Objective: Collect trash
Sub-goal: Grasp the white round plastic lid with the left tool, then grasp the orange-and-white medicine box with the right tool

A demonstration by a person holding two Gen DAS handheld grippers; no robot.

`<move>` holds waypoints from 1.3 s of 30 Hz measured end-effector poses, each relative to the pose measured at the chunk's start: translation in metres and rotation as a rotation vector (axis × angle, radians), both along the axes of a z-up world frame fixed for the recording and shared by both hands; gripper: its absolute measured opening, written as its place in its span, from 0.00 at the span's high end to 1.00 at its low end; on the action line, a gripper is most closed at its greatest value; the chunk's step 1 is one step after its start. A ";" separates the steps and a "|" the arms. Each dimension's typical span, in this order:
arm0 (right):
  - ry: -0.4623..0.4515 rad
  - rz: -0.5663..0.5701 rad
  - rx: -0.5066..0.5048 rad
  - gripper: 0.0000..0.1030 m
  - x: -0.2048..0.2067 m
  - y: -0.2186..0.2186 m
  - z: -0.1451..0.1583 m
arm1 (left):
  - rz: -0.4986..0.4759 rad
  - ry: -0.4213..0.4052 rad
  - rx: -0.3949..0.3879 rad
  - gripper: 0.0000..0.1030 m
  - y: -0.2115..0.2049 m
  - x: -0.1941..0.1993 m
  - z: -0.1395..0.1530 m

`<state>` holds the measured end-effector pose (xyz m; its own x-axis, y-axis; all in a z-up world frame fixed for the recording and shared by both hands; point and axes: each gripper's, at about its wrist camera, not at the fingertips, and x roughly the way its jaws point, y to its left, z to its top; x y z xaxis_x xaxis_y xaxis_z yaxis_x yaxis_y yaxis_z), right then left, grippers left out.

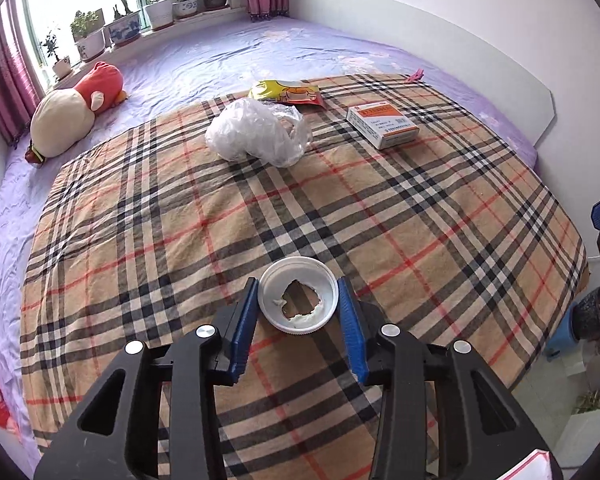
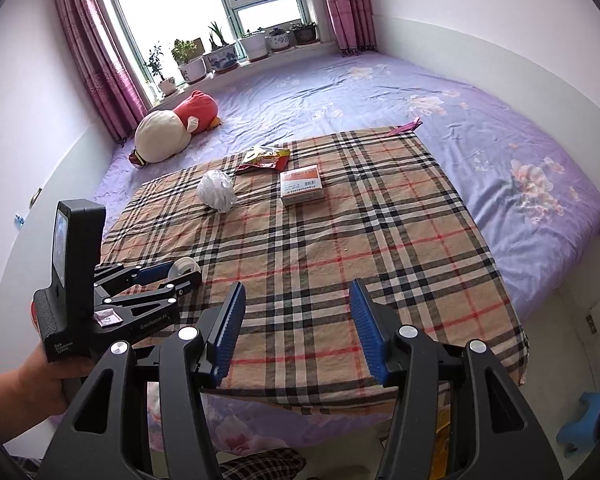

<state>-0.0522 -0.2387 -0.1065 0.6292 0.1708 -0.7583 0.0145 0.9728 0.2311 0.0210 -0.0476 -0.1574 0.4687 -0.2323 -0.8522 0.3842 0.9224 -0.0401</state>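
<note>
Left gripper (image 1: pixel 298 306) straddling the torn white lid (image 1: pixel 298 299)

Jaws look apart around it; right gripper (image 2: pixel 298 330) gaping wide, crumpled bag (image 1: pixel 258 132) at 12 o'clock.

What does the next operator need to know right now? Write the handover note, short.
Left gripper: jaws around the white lid with the torn centre; contact not clear, so not confirmed gripped.
Right gripper: open, empty, over the near edge of the plaid cloth.
Far end of the cloth: crumpled plastic bag, snack wrapper, small box.
Done: nothing visibly collected.
Left: secure the lid, then gather the other three. No bin in view.
</note>
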 end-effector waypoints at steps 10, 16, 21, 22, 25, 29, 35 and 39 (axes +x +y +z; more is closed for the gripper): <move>0.028 0.040 -0.006 0.47 0.051 0.019 -0.018 | 0.068 0.000 0.014 0.62 0.026 0.049 -0.004; 0.049 0.040 -0.035 0.47 0.081 0.022 -0.031 | 0.112 0.003 0.010 0.62 0.038 0.072 -0.006; 0.063 0.044 -0.080 0.38 0.104 0.027 -0.040 | 0.119 0.010 -0.005 0.52 0.045 0.070 -0.004; 0.064 0.038 -0.091 0.33 0.108 0.028 -0.041 | 0.123 0.007 -0.005 0.47 0.047 0.067 -0.004; 0.070 0.003 -0.109 0.22 0.120 0.026 -0.048 | 0.147 0.009 -0.016 0.34 0.055 0.059 -0.005; 0.115 -0.003 -0.143 0.21 0.144 0.026 -0.060 | 0.151 0.008 -0.014 0.33 0.055 0.057 -0.007; 0.155 -0.010 -0.157 0.21 0.175 0.027 -0.072 | 0.166 0.000 -0.008 0.33 0.051 0.072 -0.009; 0.164 -0.004 -0.193 0.21 0.189 0.031 -0.076 | 0.192 -0.003 0.008 0.32 0.050 0.080 -0.010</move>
<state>0.1366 -0.2076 -0.1826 0.4955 0.0103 -0.8685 0.0407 0.9986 0.0351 0.1007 0.0020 -0.1675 0.5067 -0.1321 -0.8519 0.2015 0.9790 -0.0319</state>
